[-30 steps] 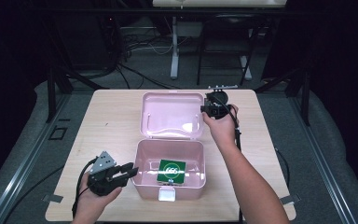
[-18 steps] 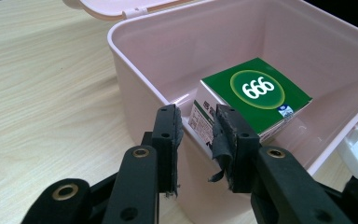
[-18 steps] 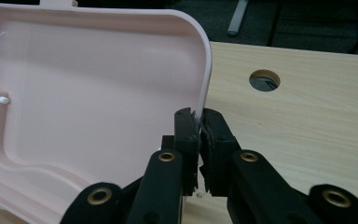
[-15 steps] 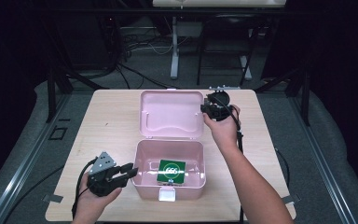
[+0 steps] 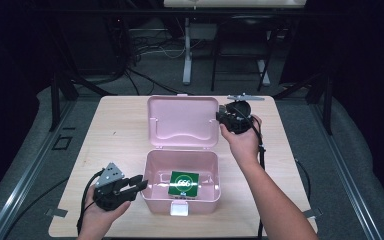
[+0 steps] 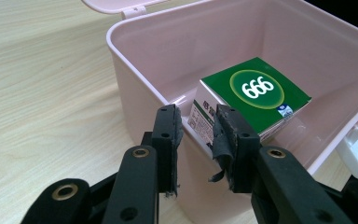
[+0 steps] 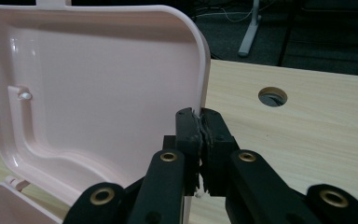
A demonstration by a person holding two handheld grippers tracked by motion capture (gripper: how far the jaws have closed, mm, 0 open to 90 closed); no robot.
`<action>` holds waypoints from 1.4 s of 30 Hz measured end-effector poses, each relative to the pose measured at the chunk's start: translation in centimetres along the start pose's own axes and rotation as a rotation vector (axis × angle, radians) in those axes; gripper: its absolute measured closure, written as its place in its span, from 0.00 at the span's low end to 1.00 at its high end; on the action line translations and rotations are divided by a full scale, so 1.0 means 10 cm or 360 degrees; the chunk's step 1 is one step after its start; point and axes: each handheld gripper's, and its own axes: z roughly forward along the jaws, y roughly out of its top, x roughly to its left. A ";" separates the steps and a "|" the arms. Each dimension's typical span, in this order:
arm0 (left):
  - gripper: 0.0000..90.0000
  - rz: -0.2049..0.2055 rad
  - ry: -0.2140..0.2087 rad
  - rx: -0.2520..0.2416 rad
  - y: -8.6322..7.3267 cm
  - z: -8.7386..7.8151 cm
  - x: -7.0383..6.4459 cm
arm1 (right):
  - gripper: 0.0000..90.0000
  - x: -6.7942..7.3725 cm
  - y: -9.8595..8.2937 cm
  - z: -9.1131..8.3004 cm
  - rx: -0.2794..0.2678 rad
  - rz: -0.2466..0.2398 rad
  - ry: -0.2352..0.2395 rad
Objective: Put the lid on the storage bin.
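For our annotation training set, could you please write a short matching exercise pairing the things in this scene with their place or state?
Column one:
1. green carton
2. lid
3. left gripper
4. right gripper

Column two:
A. jaws apart, at the pink box's left wall
B. lying inside the box
C. swung open, tilted back
D. jaws closed on the lid's edge

Pairs: 1-B, 2-C, 3-A, 4-D
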 end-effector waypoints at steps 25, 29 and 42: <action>0.78 0.0001 0.0001 -0.0001 0.00 0.00 0.00 | 0.97 0.09 -0.19 -0.29 -0.0176 -0.0073 0.0034; 0.78 0.0000 0.0005 -0.0003 0.00 0.00 0.00 | 0.97 0.11 -0.23 -0.34 -0.0200 -0.0092 0.0034; 0.78 -0.0002 0.0005 -0.0003 -0.01 0.00 0.00 | 0.97 0.19 -0.31 -0.45 -0.0245 -0.0156 0.0006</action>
